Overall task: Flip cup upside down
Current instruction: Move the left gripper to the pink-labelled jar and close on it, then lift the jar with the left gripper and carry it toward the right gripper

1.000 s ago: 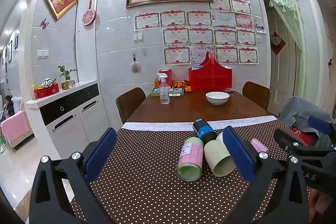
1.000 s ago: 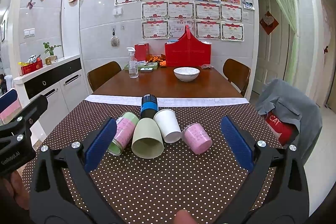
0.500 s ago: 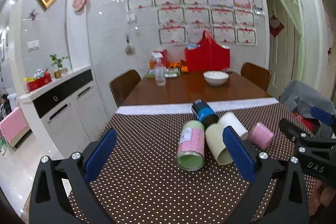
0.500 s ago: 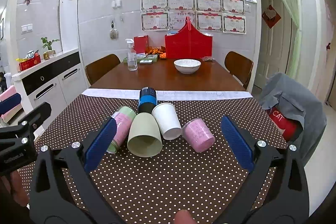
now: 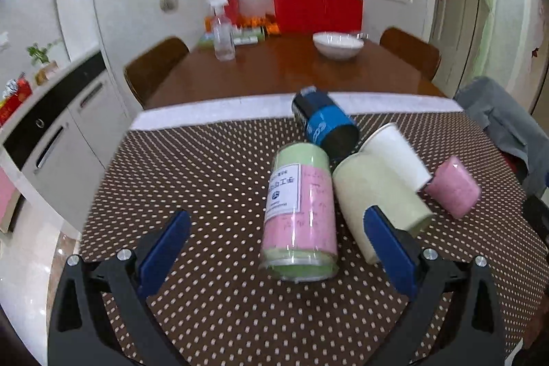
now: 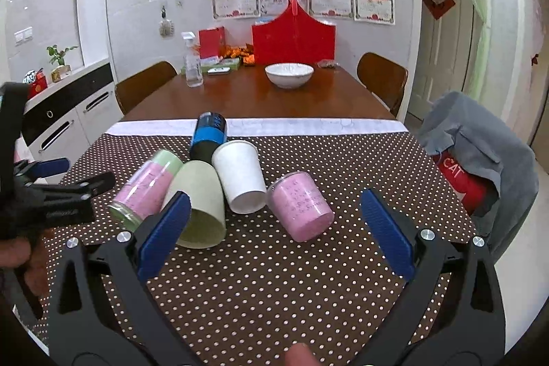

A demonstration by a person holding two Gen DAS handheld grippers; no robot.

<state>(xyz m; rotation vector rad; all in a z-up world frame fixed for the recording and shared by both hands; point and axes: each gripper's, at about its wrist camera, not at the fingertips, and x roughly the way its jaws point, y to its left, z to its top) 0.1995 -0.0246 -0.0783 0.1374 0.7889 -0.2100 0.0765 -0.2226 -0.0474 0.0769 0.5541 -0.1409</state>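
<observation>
Several cups lie on their sides on a brown dotted tablecloth (image 6: 260,280). A pink-and-green cup (image 5: 298,211) (image 6: 145,191) lies between my left gripper's open blue fingers, mouth toward me. Beside it are a pale green cup (image 5: 381,204) (image 6: 199,204), a white paper cup (image 5: 394,153) (image 6: 240,174), a blue-and-black cup (image 5: 324,122) (image 6: 207,136) and a small pink cup (image 5: 453,187) (image 6: 302,208). My left gripper (image 5: 278,249) is open and empty. My right gripper (image 6: 274,228) is open and empty, just short of the small pink cup.
Beyond the cloth on the wooden table stand a white bowl (image 6: 289,74), a spray bottle (image 6: 193,64) and a red box (image 6: 293,36). Chairs stand at both sides; a grey jacket (image 6: 480,139) hangs on the right. A white cabinet (image 6: 68,115) stands at the left.
My left gripper has moved forward and down toward the pink-and-green cup, which now lies between its fingers. My right gripper has moved slightly closer to the cups. No cup has moved.
</observation>
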